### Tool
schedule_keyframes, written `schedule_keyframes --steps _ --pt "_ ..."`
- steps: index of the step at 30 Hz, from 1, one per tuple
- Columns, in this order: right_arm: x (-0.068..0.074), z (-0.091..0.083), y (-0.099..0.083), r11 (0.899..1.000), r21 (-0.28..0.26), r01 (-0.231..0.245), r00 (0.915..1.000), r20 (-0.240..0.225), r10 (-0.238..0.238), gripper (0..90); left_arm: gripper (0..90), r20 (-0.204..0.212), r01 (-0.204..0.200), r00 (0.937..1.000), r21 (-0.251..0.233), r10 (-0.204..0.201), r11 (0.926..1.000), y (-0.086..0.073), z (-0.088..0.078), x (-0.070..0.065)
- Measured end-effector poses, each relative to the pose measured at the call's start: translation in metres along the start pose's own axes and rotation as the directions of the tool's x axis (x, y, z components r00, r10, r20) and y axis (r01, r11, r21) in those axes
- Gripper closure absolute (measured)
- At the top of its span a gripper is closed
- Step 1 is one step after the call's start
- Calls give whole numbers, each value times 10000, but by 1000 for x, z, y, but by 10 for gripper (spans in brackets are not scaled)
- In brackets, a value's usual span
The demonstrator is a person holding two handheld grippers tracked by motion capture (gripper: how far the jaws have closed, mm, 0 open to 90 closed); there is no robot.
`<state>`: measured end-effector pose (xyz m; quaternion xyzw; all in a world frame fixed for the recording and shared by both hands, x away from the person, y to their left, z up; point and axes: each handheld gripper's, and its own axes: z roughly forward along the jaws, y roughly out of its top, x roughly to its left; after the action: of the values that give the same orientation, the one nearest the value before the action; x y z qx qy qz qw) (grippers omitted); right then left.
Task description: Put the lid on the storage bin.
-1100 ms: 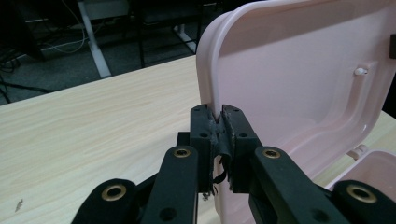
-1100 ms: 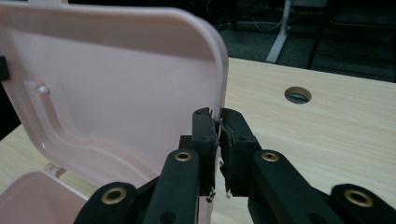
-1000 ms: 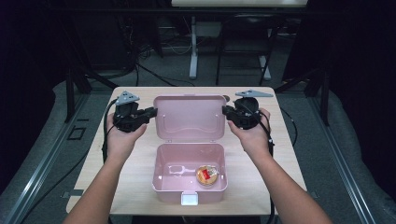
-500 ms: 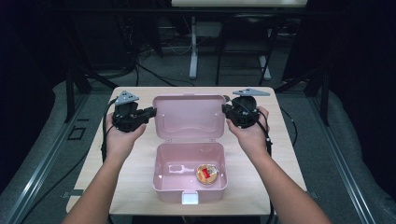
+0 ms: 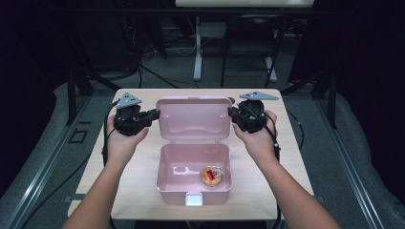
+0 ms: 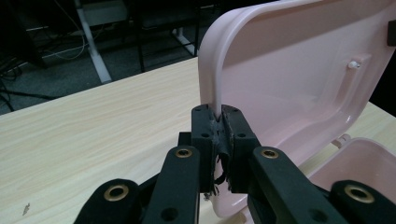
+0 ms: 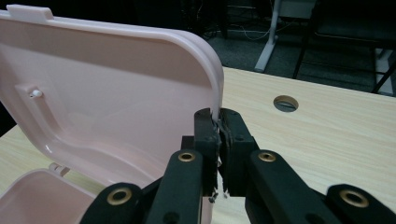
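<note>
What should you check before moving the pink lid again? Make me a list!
1. Left gripper pinching the lid's edge: ok, shut on the rim.
2. Right gripper pinching the other edge: ok, shut on the rim.
3. Lid standing open: ok.
4. Nothing poking over the box rim: ok, the round red and gold thing lies low inside.
5. Latch tab at the front undamaged: cannot tell.
6. Table around the box bare: ok.

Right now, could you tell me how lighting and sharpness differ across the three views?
High view: table lit, surroundings nearly black, slightly soft. Left gripper view: lid bright and sharp, nearest jaw parts blurred. Right gripper view: same lid evenly lit, dim background.
</note>
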<state>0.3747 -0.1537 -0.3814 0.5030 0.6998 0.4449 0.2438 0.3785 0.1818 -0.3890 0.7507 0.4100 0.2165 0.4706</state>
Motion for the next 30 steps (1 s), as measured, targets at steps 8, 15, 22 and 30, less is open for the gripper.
schedule_keyframes --steps 8,15,22,30 --pt "3 -13 -4 9998 -67 193 9997 -143 -194 854 848 65 -120 9999 -144 121 9998 -4 -9 -6" --pt "8 -25 -9 9981 -128 603 9979 -216 -605 839 850 229 -213 9995 -183 217 9996 -8 -18 -9" --pt "10 -31 -13 9981 -109 605 9976 -326 -608 839 849 308 -248 9992 -200 254 9995 -11 -24 -12" --pt "12 -37 -18 9979 9 654 9971 -389 -653 839 846 298 -252 9992 -232 259 9994 -14 -29 -16"
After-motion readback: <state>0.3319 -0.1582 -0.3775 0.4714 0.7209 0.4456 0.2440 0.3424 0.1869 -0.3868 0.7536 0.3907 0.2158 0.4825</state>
